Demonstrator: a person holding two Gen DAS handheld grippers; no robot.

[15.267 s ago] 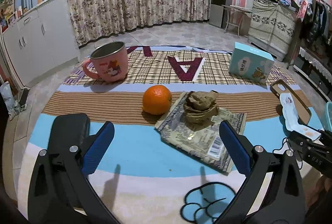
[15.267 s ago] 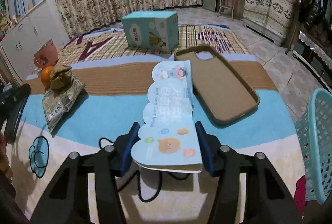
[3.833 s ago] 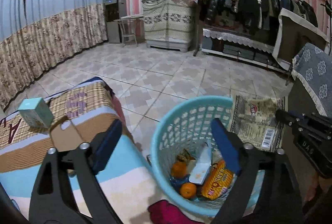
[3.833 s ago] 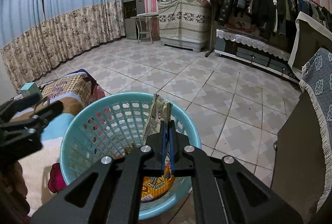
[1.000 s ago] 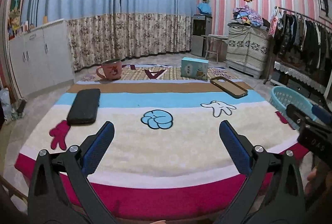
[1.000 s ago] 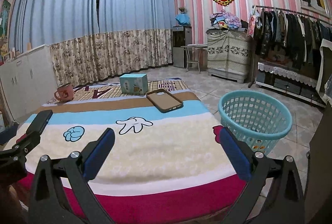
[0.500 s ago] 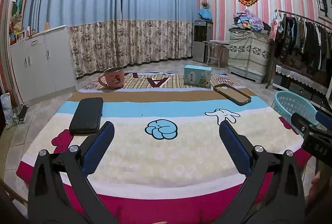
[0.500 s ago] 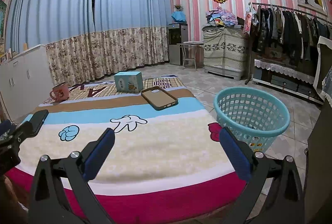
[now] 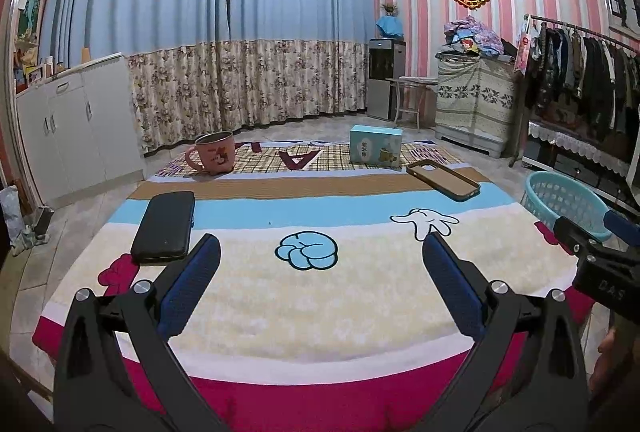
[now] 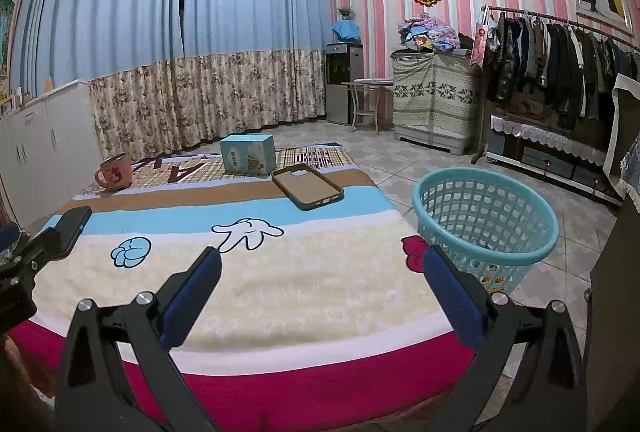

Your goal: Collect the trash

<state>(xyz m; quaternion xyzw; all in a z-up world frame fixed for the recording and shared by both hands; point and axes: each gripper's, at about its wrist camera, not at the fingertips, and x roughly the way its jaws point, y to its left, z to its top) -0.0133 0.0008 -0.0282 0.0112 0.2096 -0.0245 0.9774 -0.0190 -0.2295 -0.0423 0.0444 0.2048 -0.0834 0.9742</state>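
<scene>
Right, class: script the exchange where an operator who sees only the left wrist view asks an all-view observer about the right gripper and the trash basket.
Operator: Is the right gripper carrying anything?
Observer: No. The right gripper is open, with nothing between its fingers.
Operator: I see only the basket's top. What's lower down?
Observer: The basket stands on the tiled floor beside the blanket; yellow packaging shows through its mesh.
</scene>
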